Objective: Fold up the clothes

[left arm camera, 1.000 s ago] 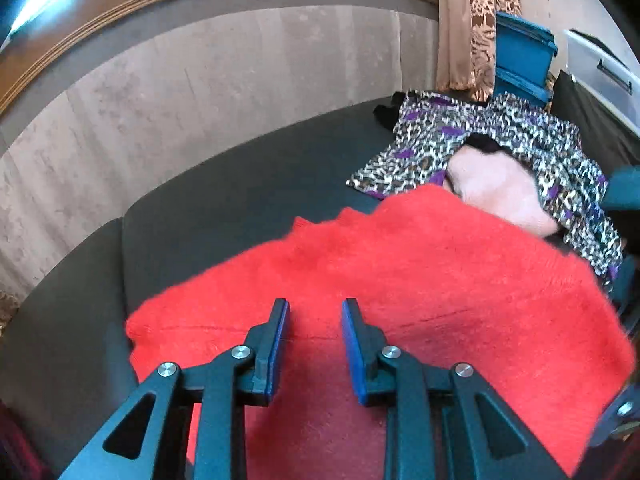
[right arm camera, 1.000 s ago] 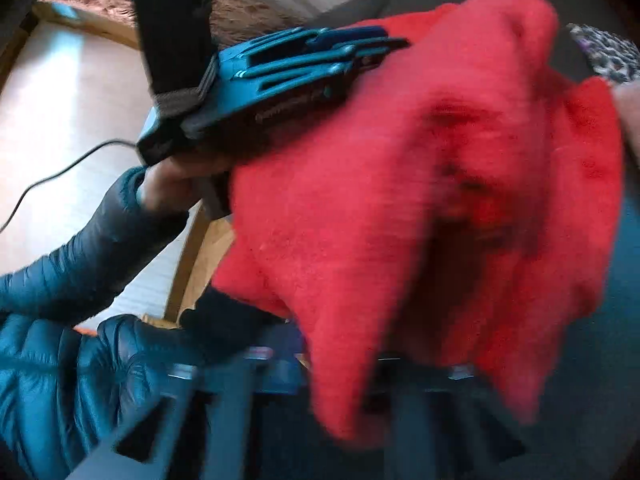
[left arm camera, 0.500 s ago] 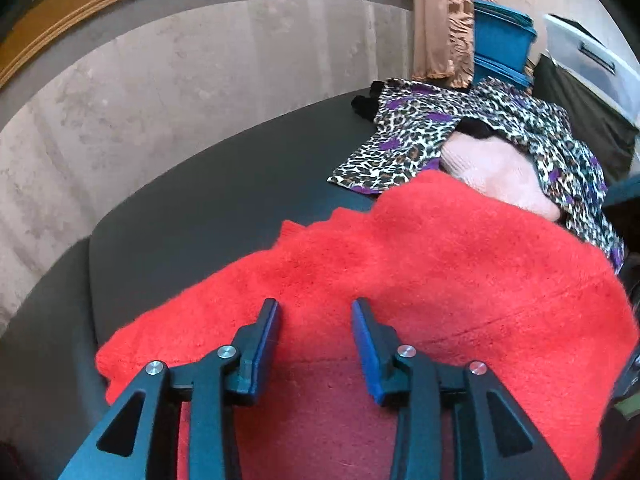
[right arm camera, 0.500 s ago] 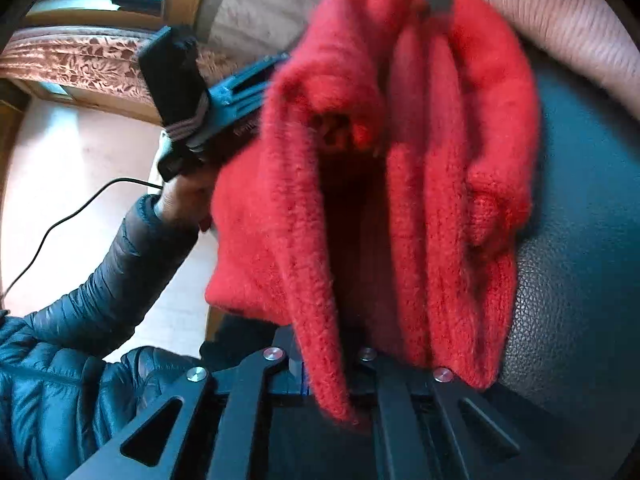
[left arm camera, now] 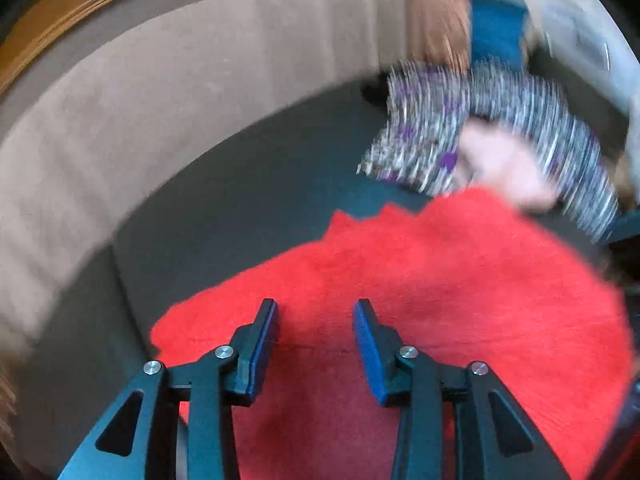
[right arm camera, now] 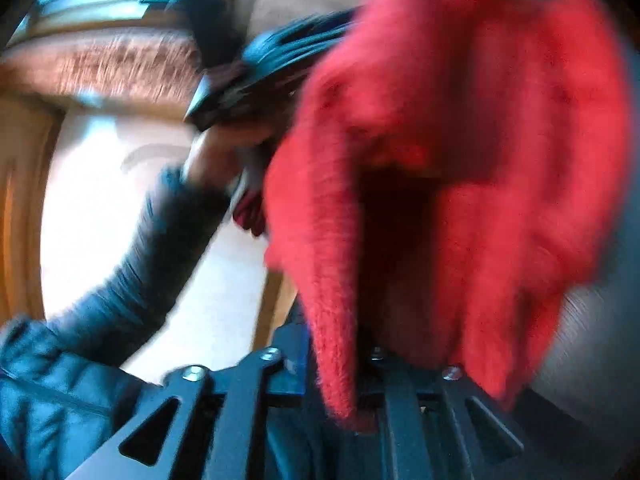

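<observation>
On the left, the left gripper [left arm camera: 315, 322] hovers low over a fuzzy red knitted sweater [left arm camera: 440, 280], its blue-padded fingers spread apart with nothing between them; I judge it is placed there to pin or smooth the knit rather than to lift it. The sweater lies spread across a dark leather-like sofa seat [left arm camera: 248, 200], its jagged far edge pointing toward the beige upholstered backrest [left arm camera: 180, 92]. Further right, blurred by motion, a leopard-print garment with purple patches [left arm camera: 460, 136] lies heaped on the seat with a pale pink knitted piece [left arm camera: 504, 164] on top, probably waiting or set aside.

In the right wrist view, a person's hand [right arm camera: 228, 152] in a dark blue puffer sleeve [right arm camera: 132, 264] holds the other tool beside the raised cloth. The right gripper [right arm camera: 372, 376] is clamped on a hanging fold of the red sweater, which drapes down over its fingers in thick vertical pleats. Holding that part aloft would let it be carried over the flat part, so a fold seems to be in hand.
</observation>
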Available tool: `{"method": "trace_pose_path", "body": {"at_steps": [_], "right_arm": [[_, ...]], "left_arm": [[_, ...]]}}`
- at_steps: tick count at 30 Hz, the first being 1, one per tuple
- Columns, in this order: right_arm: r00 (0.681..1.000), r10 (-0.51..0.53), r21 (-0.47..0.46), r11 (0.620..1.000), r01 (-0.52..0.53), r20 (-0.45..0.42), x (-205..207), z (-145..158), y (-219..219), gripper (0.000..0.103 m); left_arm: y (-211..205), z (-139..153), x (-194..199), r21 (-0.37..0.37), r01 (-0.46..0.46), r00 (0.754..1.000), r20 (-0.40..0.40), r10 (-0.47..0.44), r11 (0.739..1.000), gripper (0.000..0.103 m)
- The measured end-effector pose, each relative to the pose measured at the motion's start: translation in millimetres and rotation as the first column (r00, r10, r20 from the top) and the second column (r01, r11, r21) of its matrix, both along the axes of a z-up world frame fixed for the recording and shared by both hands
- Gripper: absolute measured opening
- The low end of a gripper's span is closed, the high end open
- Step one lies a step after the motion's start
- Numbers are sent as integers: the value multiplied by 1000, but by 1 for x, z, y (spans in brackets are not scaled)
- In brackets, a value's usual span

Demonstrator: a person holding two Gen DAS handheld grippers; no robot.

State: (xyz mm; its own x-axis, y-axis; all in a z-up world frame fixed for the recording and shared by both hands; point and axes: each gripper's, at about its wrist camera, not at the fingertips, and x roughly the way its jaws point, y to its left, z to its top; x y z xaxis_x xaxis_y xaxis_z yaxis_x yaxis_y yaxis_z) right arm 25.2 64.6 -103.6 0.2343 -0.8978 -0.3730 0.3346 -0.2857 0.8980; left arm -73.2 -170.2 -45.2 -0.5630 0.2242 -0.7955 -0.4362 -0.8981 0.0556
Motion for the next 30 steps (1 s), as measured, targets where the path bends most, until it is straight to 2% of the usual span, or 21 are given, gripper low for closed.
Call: {"method": "trace_pose_path", "body": {"at_steps": [1, 2, 3, 5, 6, 8, 9, 12, 13, 15, 17, 19, 20, 21, 24, 26, 28, 30], "right_arm": [[999, -41, -13, 999, 41, -4, 0, 6, 14, 32], [997, -82, -24, 996, 82, -9, 0, 13, 27, 56], [993, -111, -7, 994, 111, -50, -2, 24, 31, 84], [977, -167, 23, 985, 171, -134, -5, 45, 38, 99], [965, -193, 35, 979, 202, -176, -6, 56, 42, 99], [935, -241, 57, 963, 264, -260, -9, 77, 49, 99], [917, -263, 66, 953, 295, -301, -11, 88, 52, 100], [848, -319, 85, 918, 388, -424, -16, 119, 62, 103], [831, -316, 117, 905, 409, -458, -24, 120, 53, 103], [827, -291, 210, 878, 431, -481, -61, 105, 24, 103], [849, -255, 285, 864, 415, -462, -83, 93, -1, 103], [872, -207, 350, 855, 382, -445, -100, 78, -24, 89], [882, -176, 379, 853, 358, -436, -106, 70, -34, 52], [891, -145, 408, 849, 335, -429, -112, 63, -44, 19], [873, -43, 495, 809, 316, -487, -104, 72, -63, 17], [846, -91, 429, 830, 356, -525, -96, 105, -50, 17], [796, -151, 353, 837, 418, -586, -88, 135, -33, 17], [760, -188, 368, 787, 496, -622, -85, 131, -13, 17]], "left_arm": [[-10, 5, 8, 85, -34, 999, 5, 34, 996, 40], [-24, 7, 23, 166, -80, 997, 6, 80, 983, 40], [-32, 7, 33, 216, -105, 994, 10, 106, 971, 40], [-53, 7, 58, 344, -172, 985, 41, 168, 923, 40], [-61, 6, 72, 390, -202, 979, 54, 196, 898, 40], [-74, 7, 101, 458, -224, 971, 30, 237, 860, 39], [-76, 4, 111, 477, -229, 969, 32, 244, 848, 39], [-71, 4, 143, 485, -187, 974, -22, 226, 854, 39], [-66, 5, 149, 481, -159, 979, -35, 200, 862, 39], [-57, 8, 160, 471, -102, 987, -58, 147, 876, 39], [-45, 12, 172, 448, -47, 991, -88, 96, 893, 39], [-33, 12, 176, 429, -6, 993, -101, 55, 903, 39], [-28, 11, 176, 418, 5, 994, -103, 42, 908, 39], [-23, 9, 175, 413, 9, 994, -104, 37, 911, 39], [-20, 9, 173, 419, 5, 992, -114, 48, 908, 39], [-23, 12, 169, 442, -6, 991, -117, 64, 897, 40], [-31, 13, 162, 484, -35, 990, -104, 97, 874, 43], [-38, 12, 156, 504, -70, 988, -83, 129, 861, 44]]}}
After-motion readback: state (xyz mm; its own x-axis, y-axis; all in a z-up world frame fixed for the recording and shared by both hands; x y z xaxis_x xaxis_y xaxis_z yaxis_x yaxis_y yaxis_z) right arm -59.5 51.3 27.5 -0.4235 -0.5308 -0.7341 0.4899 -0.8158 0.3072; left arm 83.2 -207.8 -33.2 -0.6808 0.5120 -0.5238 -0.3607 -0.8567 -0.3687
